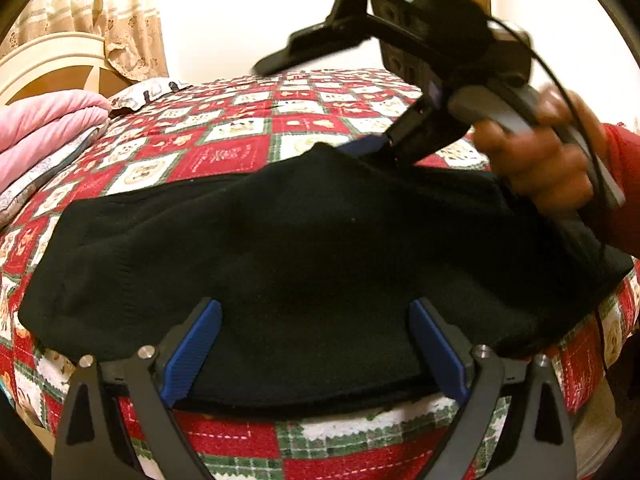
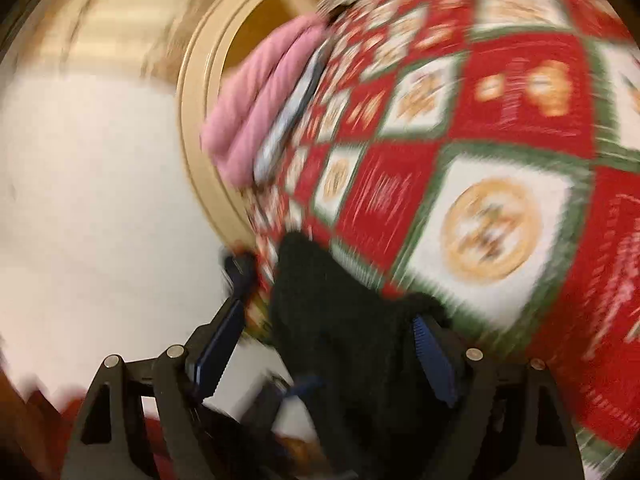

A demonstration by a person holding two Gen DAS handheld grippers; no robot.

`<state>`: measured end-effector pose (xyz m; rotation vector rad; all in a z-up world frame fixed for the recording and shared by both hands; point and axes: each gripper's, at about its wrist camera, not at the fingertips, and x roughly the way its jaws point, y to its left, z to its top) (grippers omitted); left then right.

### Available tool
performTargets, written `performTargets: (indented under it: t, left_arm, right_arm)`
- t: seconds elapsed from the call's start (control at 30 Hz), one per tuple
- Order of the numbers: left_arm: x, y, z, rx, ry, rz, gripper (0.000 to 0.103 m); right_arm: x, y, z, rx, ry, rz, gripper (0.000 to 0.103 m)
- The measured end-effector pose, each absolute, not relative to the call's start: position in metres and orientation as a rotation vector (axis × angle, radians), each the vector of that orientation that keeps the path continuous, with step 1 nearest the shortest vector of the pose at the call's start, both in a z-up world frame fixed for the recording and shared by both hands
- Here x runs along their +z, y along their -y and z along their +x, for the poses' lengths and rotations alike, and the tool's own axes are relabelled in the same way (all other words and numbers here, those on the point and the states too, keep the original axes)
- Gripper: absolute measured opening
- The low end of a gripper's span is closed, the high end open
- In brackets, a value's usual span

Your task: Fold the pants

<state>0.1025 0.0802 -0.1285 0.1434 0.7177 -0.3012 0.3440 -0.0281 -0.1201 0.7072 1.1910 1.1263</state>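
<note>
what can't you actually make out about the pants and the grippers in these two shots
- Left wrist view: the black pants show no legs or waistband, only a dark mass.
- Left wrist view: the right gripper is smeared; one finger's tip is lost against the pants.
- Right wrist view: motion blur hides whether the fingers touch the cloth.

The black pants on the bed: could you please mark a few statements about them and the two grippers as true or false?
1. The black pants lie on a red, white and green patchwork quilt. True.
2. The left gripper is clamped shut on the near edge of the pants. False: its jaws stand wide apart, with the cloth between them.
3. A folded pink blanket lies at the far left of the bed. True.
4. The right gripper is far from the pants. False: black cloth lies between its open jaws.
5. The hand holding the right gripper has a blue sleeve. False: the sleeve is red.
</note>
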Motion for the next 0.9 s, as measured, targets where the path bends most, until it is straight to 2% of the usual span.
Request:
performTargets:
  t: [0.03, 0.1, 0.17, 0.2, 0.33, 0.43, 0.57, 0.73, 0.9]
  left_arm:
    - [-0.128, -0.08, 0.102, -0.301, -0.719, 0.144, 0.097]
    - [-0.129, -0.079, 0.102, -0.301, -0.722, 0.152, 0.098]
    - [-0.129, -0.079, 0.102, -0.303, -0.724, 0.152, 0.098]
    - [-0.129, -0.079, 0.102, -0.303, -0.724, 0.154, 0.098]
    - [-0.129, -0.078, 0.103, -0.305, -0.723, 0.153, 0.099]
    - [-0.129, -0.078, 0.104, -0.304, -0.719, 0.15, 0.099]
    - [-0.129, -0.078, 0.104, -0.302, -0.723, 0.148, 0.099]
    - [-0.129, -0.079, 0.104, -0.306, -0.724, 0.147, 0.099]
    - [-0.129, -0.077, 0.104, -0.306, -0.722, 0.147, 0.099]
  right_arm:
    - [-0.12, 0.043, 0.354, 1.057, -1.152, 0.767, 0.078]
    - [-0.112, 0.084, 0.376, 0.919, -1.016, 0.871, 0.077]
    - [-0.106, 0.116, 0.39, 0.907, -0.959, 1.026, 0.077]
    - [-0.096, 0.121, 0.389, 0.936, -0.946, 1.017, 0.077]
    - [-0.077, 0.097, 0.36, 1.064, -1.049, 0.822, 0.077]
    - [-0.085, 0.069, 0.331, 1.059, -1.122, 0.605, 0.077]
    - [-0.109, 0.04, 0.308, 1.084, -1.219, 0.478, 0.077]
    - [-0.098, 0.031, 0.288, 1.081, -1.208, 0.297, 0.077]
    - [-0.105, 0.029, 0.283, 1.119, -1.278, 0.135, 0.077]
